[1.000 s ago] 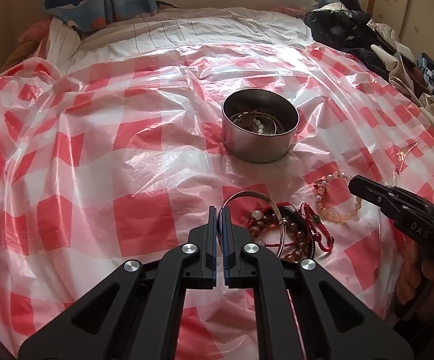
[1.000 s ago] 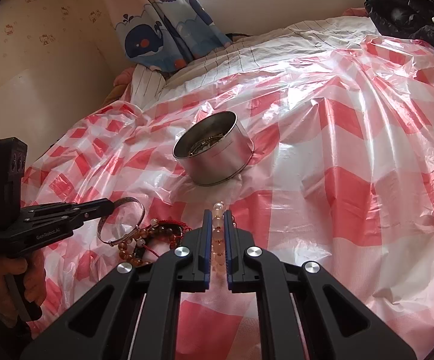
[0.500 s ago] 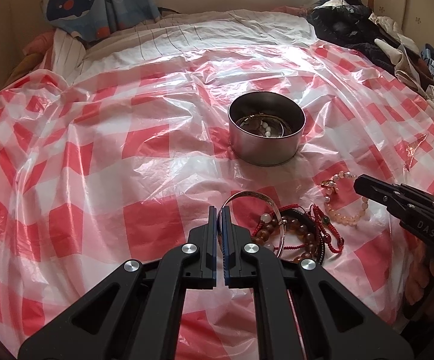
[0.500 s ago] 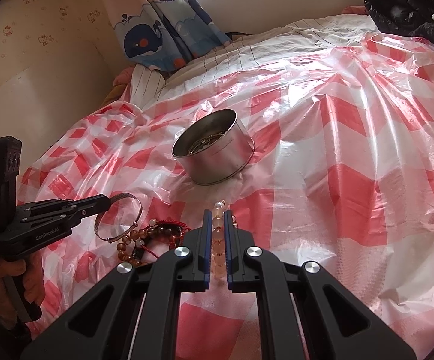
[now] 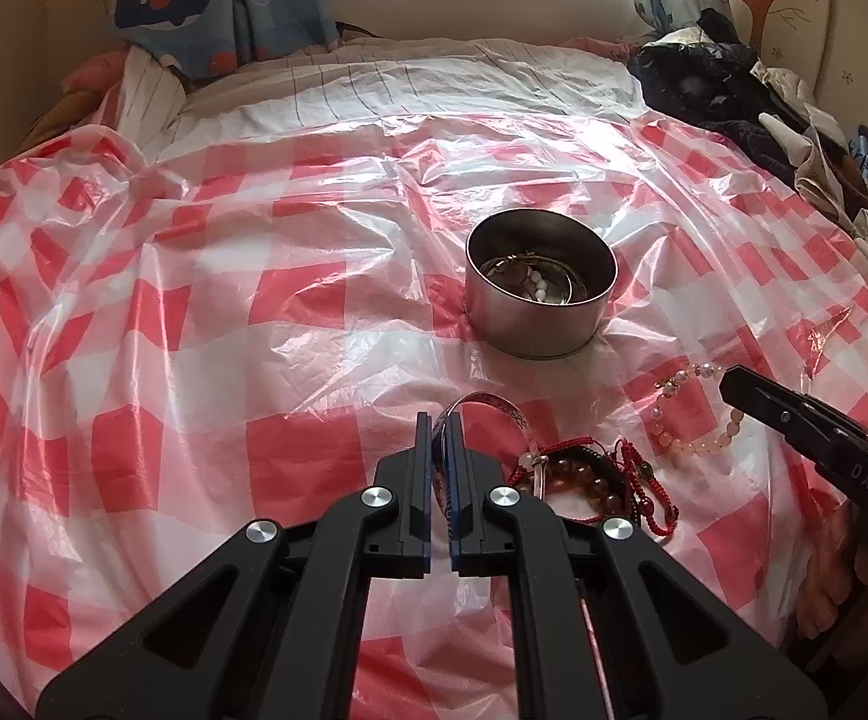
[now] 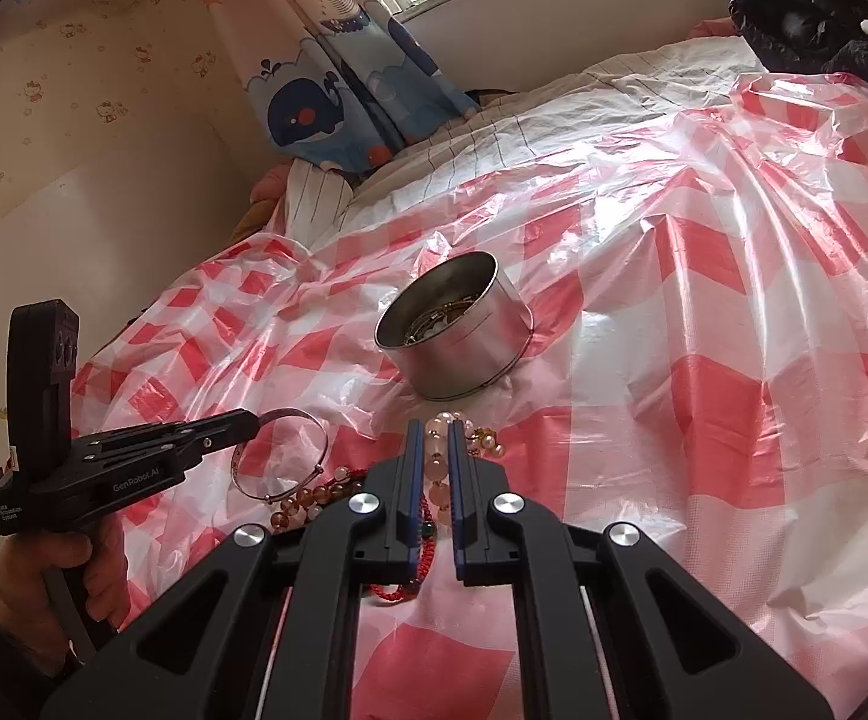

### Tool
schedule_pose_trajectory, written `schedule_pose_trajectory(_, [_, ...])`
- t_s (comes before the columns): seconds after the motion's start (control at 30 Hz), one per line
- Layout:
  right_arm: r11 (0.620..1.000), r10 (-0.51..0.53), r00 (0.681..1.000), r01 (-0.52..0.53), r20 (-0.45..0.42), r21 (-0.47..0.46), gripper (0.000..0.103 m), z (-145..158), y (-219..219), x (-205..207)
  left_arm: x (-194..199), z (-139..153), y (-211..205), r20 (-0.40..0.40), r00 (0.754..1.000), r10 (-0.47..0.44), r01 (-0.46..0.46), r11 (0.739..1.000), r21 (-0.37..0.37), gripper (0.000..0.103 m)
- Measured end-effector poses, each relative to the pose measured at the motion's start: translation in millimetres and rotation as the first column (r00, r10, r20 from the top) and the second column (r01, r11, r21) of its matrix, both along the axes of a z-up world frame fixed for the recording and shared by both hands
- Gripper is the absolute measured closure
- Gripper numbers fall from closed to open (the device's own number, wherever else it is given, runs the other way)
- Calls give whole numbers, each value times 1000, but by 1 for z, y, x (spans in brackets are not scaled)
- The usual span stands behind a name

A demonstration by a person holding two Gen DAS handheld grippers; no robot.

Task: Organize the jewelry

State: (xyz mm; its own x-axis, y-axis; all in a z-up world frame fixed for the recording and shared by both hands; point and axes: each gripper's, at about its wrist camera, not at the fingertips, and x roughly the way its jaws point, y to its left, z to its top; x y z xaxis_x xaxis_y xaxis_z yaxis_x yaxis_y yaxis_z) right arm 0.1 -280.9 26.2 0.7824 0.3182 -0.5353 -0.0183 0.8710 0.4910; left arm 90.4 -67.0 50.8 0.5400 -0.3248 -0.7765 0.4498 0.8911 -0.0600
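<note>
Jewelry lies in a small heap on a red-and-white checked plastic sheet (image 5: 290, 462) spread over a bed, and both tools are down at it. Nearest in the left wrist view, the left tool (image 5: 440, 420) has its jaws nearly together, pinching the edge of a thin silver bangle (image 5: 494, 403) that tilts up from the sheet. In the right wrist view the same bangle (image 6: 281, 450) hangs from the left tool (image 6: 248, 420), with a hand (image 6: 44, 576) on the grip below.

Nearest in the right wrist view, the right tool (image 6: 431, 429) is clamped on a strand of pale pink beads (image 6: 437, 468); the left wrist view shows that pale bead bracelet (image 5: 692, 420) lying on the sheet with the right tool (image 5: 734, 384) at its far side, though whether the strand is lifted clear I cannot tell.

Between the two tools sits a tangle of brown bead bracelets (image 5: 584, 480) and red cord bracelets (image 5: 644, 486), touching one another.

Beyond the heap, well apart from it, a round steel tin (image 5: 539, 294) stands upright on the sheet, already holding some pieces, among them white beads (image 5: 539, 288). Farther back are striped bedding (image 5: 410, 78), a whale-print curtain (image 5: 218, 0) and a pile of dark clothes (image 5: 710, 84) at the right.
</note>
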Motion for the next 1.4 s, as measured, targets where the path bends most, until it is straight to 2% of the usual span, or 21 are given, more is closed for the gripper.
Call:
schedule_pose_trajectory(0.17, [1000, 12, 1000, -12, 16, 19, 95, 2, 1, 2, 0, 4, -1, 16, 1000, 2, -1, 1000, -27, 99])
schedule_pose_trajectory(0.4, [999, 23, 999, -24, 31, 27, 95, 4, 3, 1, 0, 1, -6, 9, 1000, -12, 12, 1000, -23, 100])
schedule_pose_trajectory(0.73, [998, 39, 998, -41, 44, 43, 95, 7, 4, 3, 4, 4, 0, -14, 1000, -9, 7, 994, -109, 100])
schedule_pose_trajectory(0.9, [996, 58, 996, -62, 64, 70, 95, 13, 7, 14, 12, 13, -5, 5, 1000, 2, -1, 989, -147, 100])
schedule_pose_trajectory(1.1, [993, 64, 994, -73, 92, 92, 95, 26, 4, 27, 33, 26, -19, 24, 1000, 15, -10, 980, -199, 100])
schedule_pose_trajectory(1.3, [995, 60, 991, -69, 123, 70, 95, 43, -1, 51, 75, 21, -54, 4, 1000, 24, -22, 965, -261, 99])
schedule_pose_trajectory(1.4, [996, 65, 988, -72, 138, 49, 95, 53, 0, 68, 101, 1, -75, -70, 998, 3, -19, 972, -232, 98])
